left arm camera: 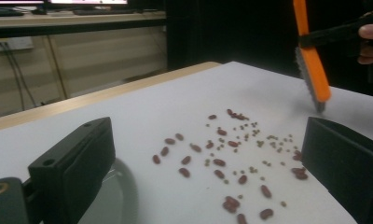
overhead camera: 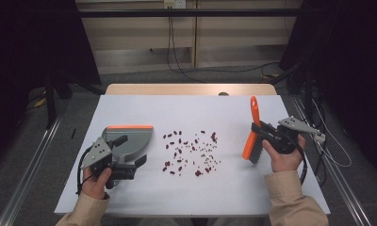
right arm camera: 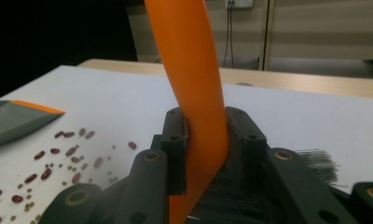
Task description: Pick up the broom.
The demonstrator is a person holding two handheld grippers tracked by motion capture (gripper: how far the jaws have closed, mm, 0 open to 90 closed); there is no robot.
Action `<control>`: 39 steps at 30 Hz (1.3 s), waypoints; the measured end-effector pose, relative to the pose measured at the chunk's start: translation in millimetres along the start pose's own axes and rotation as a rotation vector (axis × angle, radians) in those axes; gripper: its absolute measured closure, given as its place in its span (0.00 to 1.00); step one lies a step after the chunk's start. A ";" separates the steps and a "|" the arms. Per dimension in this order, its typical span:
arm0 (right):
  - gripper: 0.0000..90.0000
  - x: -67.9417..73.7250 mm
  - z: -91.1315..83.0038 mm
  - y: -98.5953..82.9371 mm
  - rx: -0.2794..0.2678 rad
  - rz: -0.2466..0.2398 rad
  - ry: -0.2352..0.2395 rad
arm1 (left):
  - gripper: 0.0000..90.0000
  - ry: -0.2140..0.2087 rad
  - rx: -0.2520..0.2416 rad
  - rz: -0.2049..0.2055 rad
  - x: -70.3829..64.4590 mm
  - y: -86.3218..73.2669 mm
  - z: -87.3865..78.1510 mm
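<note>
Sweeping job: beans (overhead camera: 191,153) lie scattered loose on the white table (overhead camera: 130,197), midway between the two grippers, touching neither brush nor pan.
Bean spread: larger red-brown ones mixed with small greenish ones; in the left gripper view they fan out (left arm camera: 231,158) ahead of the jaws.
Brush: orange-backed brush (overhead camera: 251,136) stands tilted at the right of the scatter, handle up and away, bristles down near the table; whether they touch it I cannot tell.
Right gripper: right gripper (overhead camera: 266,134) has its jaws closed tight on the brush handle (right arm camera: 198,126), both pads pressed against the orange plastic.
Dustpan: grey dustpan (overhead camera: 127,141) with an orange lip lies flat at the left of the beans, its lip at the far end, its long side toward the scatter, well apart from the nearest beans.
Left gripper: left gripper (overhead camera: 130,165) sits at the pan's near end; its own view shows the jaws standing wide with the grey pan edge (left arm camera: 124,200) low between them, so I cannot tell whether anything is truly clamped.
Risk, rolling: round beans would likely scoot past the pan or off the table edge if the stroke is fast.
Risk, pan: a loosely held pan could slide back when beans and bristles hit it, and the lip pointing away would let beans pass beside it.
Risk, brush: a steep handle grip could let the brush twist in the jaws under pressure.
</note>
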State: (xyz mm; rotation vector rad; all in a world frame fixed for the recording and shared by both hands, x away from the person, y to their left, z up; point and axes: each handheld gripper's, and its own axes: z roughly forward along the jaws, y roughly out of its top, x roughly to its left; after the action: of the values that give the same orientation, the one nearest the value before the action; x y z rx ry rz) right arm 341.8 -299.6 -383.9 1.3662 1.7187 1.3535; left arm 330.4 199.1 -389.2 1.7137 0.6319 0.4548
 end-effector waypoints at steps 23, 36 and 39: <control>0.79 45.4 22.5 26.4 -0.115 0.005 0.080 | 0.07 -0.146 -0.004 -0.009 -40.8 29.6 66.8; 0.79 76.9 48.9 33.1 -0.109 -0.017 0.145 | 0.08 -0.189 0.037 -0.015 -50.0 27.7 110.6; 0.79 81.7 55.5 33.5 -0.110 -0.018 0.149 | 0.11 -0.194 0.048 -0.010 -50.9 27.2 119.5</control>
State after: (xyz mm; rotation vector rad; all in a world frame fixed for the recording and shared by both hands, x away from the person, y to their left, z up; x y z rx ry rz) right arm 375.6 -204.2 -358.7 1.2131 1.7186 1.5504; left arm 368.0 71.9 -388.5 1.7737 0.5147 0.2640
